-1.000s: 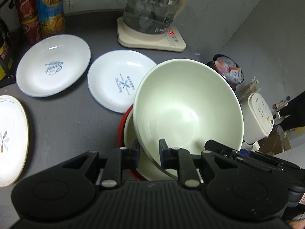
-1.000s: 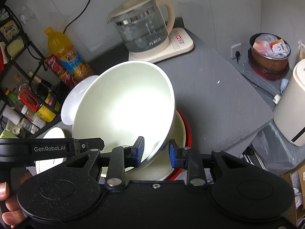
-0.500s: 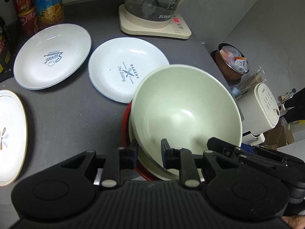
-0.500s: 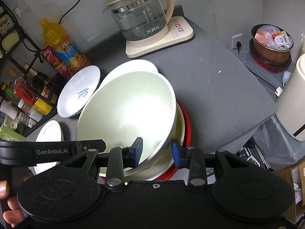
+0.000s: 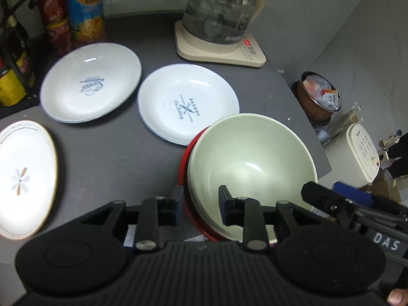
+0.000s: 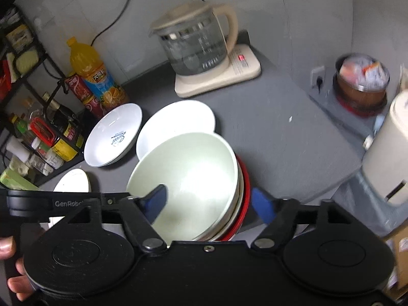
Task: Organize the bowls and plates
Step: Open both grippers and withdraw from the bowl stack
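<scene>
Pale green bowl is down: it now sits nested in the stack, on a white bowl inside the red bowl, at the desk edge. A second ago both tools had it tilted up by the rim; now it lies level.

Right tool: jaws have just been opening and stand wide apart, straddling the stack's near rim, pads clear of it. Released.

Left tool: jaws have just been opening too, but only partway. The rim is between the fingers with a visible gap on both sides, so no clamp.

We read this as the bowl-stacking step done. Both tools need to back out without clipping the rim; the stack sits close to the desk edge.

Left to sort: bakery plate at 11 o'clock of the stack, touching or just beside it; script-logo plate further out at 10; gold-rimmed plate at 9, well apart.
</scene>
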Demonstrator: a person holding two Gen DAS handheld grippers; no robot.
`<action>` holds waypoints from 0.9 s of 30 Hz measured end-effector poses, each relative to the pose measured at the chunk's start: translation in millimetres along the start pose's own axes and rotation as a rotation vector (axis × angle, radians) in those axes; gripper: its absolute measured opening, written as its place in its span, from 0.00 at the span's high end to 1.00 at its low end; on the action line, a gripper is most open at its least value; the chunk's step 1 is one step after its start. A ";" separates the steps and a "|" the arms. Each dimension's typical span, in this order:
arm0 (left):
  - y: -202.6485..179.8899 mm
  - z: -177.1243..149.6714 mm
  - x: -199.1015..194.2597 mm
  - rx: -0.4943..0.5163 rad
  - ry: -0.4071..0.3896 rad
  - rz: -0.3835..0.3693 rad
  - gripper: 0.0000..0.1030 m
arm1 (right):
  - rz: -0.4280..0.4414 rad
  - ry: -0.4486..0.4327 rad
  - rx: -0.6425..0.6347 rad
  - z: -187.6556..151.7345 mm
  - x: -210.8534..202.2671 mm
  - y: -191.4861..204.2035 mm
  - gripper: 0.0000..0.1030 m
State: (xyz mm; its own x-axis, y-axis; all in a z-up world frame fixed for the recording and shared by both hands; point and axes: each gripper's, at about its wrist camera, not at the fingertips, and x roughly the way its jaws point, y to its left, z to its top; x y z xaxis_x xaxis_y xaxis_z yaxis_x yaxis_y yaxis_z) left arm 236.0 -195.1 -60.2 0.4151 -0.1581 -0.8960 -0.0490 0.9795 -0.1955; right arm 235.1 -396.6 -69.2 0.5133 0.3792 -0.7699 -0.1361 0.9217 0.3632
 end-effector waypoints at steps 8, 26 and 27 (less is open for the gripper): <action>15.8 -17.2 -30.2 -0.035 -0.072 0.090 0.49 | 0.076 -0.033 -0.101 4.1 -11.1 26.3 0.02; 91.5 -44.5 -48.9 -0.209 -0.110 0.170 0.47 | 0.220 0.062 -0.284 -11.9 16.7 87.1 0.00; 95.2 -44.8 -49.1 -0.215 -0.113 0.179 0.47 | 0.216 0.064 -0.296 -11.5 19.2 90.8 0.00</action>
State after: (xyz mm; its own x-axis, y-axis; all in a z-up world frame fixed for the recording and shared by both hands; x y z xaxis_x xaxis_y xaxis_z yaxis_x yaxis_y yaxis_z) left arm 170.3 -99.7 -52.7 0.4803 0.0416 -0.8761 -0.3170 0.9396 -0.1291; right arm 222.9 -304.6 -57.0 0.3934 0.5628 -0.7270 -0.4795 0.8002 0.3601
